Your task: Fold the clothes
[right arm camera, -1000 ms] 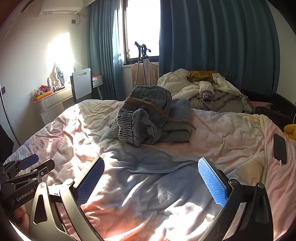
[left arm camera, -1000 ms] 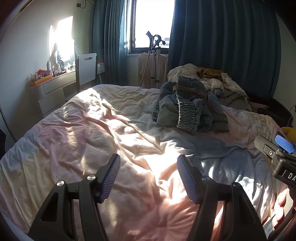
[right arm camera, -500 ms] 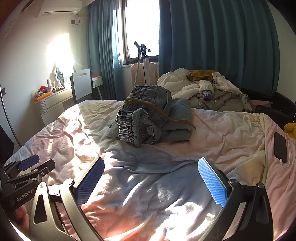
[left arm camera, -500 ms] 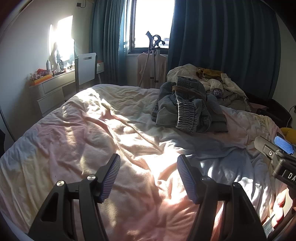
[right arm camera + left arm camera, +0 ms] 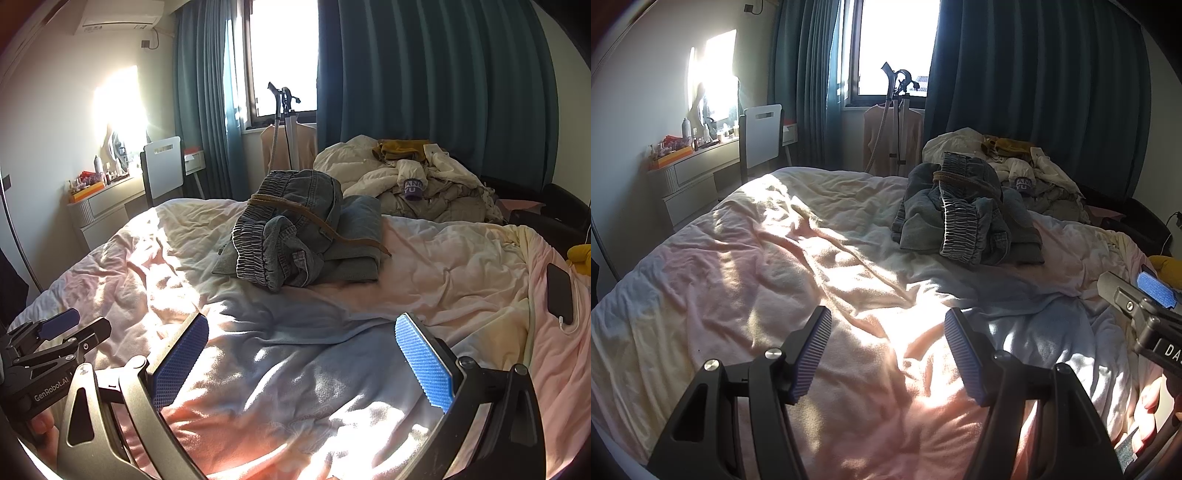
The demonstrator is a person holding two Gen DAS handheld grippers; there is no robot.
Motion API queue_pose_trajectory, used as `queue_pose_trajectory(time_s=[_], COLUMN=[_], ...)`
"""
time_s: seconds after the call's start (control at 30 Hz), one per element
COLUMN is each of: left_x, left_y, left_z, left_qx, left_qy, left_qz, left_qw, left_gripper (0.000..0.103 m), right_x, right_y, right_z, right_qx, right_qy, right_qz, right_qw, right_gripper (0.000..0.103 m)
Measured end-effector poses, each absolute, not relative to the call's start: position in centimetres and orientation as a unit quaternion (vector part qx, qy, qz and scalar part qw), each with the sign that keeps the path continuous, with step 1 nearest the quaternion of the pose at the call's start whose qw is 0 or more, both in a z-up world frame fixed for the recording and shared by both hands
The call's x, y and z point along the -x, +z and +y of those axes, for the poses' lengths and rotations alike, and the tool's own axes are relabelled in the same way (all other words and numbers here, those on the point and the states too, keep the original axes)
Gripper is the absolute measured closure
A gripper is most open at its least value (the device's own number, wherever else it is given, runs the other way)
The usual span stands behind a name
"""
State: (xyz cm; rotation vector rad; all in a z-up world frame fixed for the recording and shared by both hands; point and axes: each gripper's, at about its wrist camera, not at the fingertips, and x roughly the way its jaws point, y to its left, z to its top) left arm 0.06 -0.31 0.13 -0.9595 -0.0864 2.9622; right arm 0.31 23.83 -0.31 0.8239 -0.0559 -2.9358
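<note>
at the bottom of the left wrist view the left gripper point(image 5: 886, 354) hangs over the pale pink blanket point(image 5: 746, 280) with its fingers spread wide and nothing between them. at the bottom of the right wrist view the right gripper point(image 5: 301, 363) does the same, its blue pads point(image 5: 424, 363) far apart above a shaded, crumpled part of the blanket. each gripper shows at the edge of the other's view: the right one at the right edge of the left view, the left one at the lower left of the right view. further up, near the middle of both frames, a heap of denim clothes point(image 5: 299, 236) lies on the bed, with a gathered waistband hanging down the front and a brown belt point(image 5: 325, 225) trailing across it; neither gripper touches it. a dark phone point(image 5: 559, 293) rests on the blanket at the right edge of the right view. behind the denim, in the upper right, sits a pile of pale laundry point(image 5: 417, 181). farthest back are teal curtains point(image 5: 436, 81), a bright window point(image 5: 282, 51), and a white chair point(image 5: 162, 166) by a cluttered desk point(image 5: 96, 195) at the left.
</note>
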Motion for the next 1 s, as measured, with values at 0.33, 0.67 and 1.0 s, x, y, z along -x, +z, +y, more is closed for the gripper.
queue_pose_trajectory(time_s=[0.33, 0.67, 1.0], left_x=[0.0, 0.1, 1.4], left_y=[-0.1, -0.4, -0.2], left_z=[-0.2, 0.1, 1.4], left_qx=[0.311, 0.312, 0.331], left_qy=[0.95, 0.95, 0.943], left_qz=[-0.025, -0.013, -0.005], left_qw=[0.008, 0.003, 0.017], left_gripper=[0.038, 0.038, 0.038], right_x=[-0.4, -0.4, -0.1], right_y=[-0.4, -0.4, -0.4], right_z=[23.8, 24.1, 24.8], right_qx=[-0.271, -0.274, -0.283], right_qy=[-0.961, -0.96, -0.958], right_qz=[-0.016, -0.02, -0.036], right_qw=[0.047, 0.044, 0.041], right_gripper=[0.0, 0.0, 0.0])
